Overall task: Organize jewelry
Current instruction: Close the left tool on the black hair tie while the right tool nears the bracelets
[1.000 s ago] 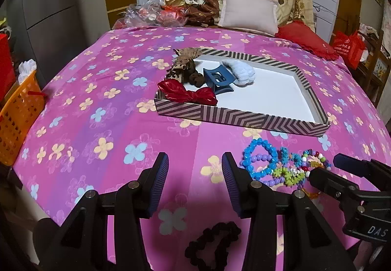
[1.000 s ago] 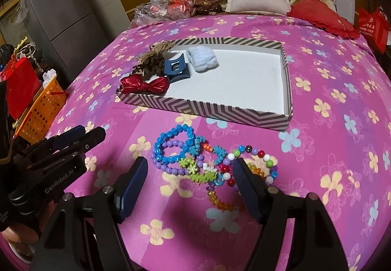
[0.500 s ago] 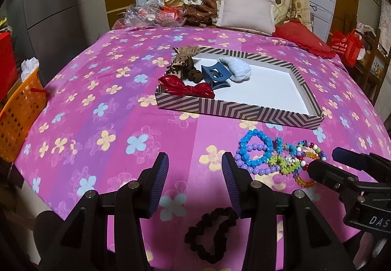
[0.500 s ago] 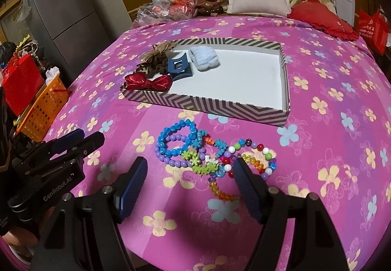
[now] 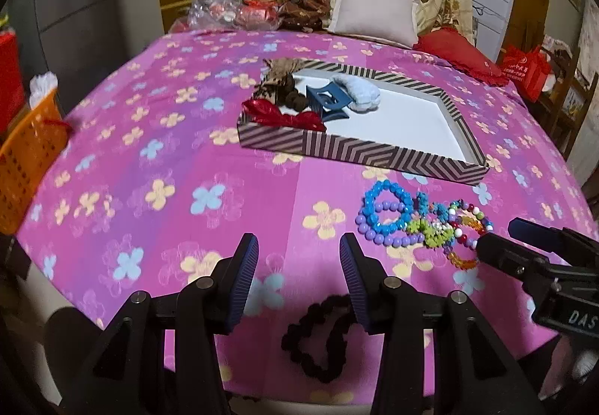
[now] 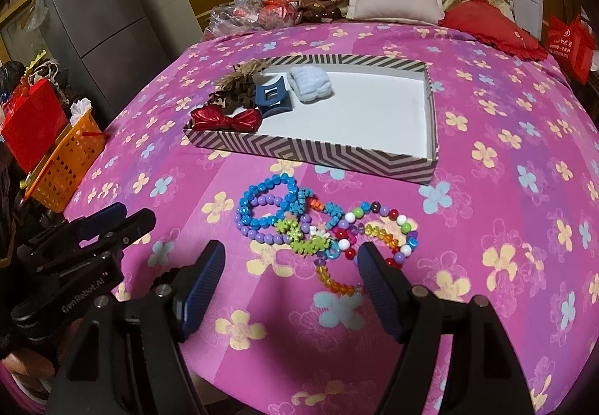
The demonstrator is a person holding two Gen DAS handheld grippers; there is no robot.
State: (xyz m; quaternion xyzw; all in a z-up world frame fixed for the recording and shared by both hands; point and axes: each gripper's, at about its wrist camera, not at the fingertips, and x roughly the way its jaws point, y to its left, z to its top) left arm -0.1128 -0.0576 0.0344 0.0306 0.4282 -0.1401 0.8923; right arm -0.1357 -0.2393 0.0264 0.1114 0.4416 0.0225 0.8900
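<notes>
A tangle of bright bead bracelets (image 6: 322,227) lies on the pink flowered bedspread (image 6: 505,171), just ahead of my right gripper (image 6: 292,276), which is open and holds nothing. The bracelets (image 5: 423,220) lie to the right of my left gripper (image 5: 298,265), which is open too. A black scrunchie (image 5: 318,336) lies under its right finger, partly hidden. Beyond stands a striped tray (image 5: 374,153) (image 6: 299,149) holding a red bow (image 6: 224,119), a blue claw clip (image 6: 273,96), a pale blue scrunchie (image 6: 310,81) and a brown scrunchie (image 6: 236,85).
An orange basket (image 6: 67,160) stands off the bed's left side, beside a red bag (image 6: 33,115) and a grey fridge (image 6: 97,21). Pillows (image 5: 374,14) and clutter line the far end. The bed's near edge runs just below both grippers.
Both views have drawn back slightly, so the tray and bracelets sit a little higher and more of the black scrunchie shows. Nothing was taken hold of or moved.
</notes>
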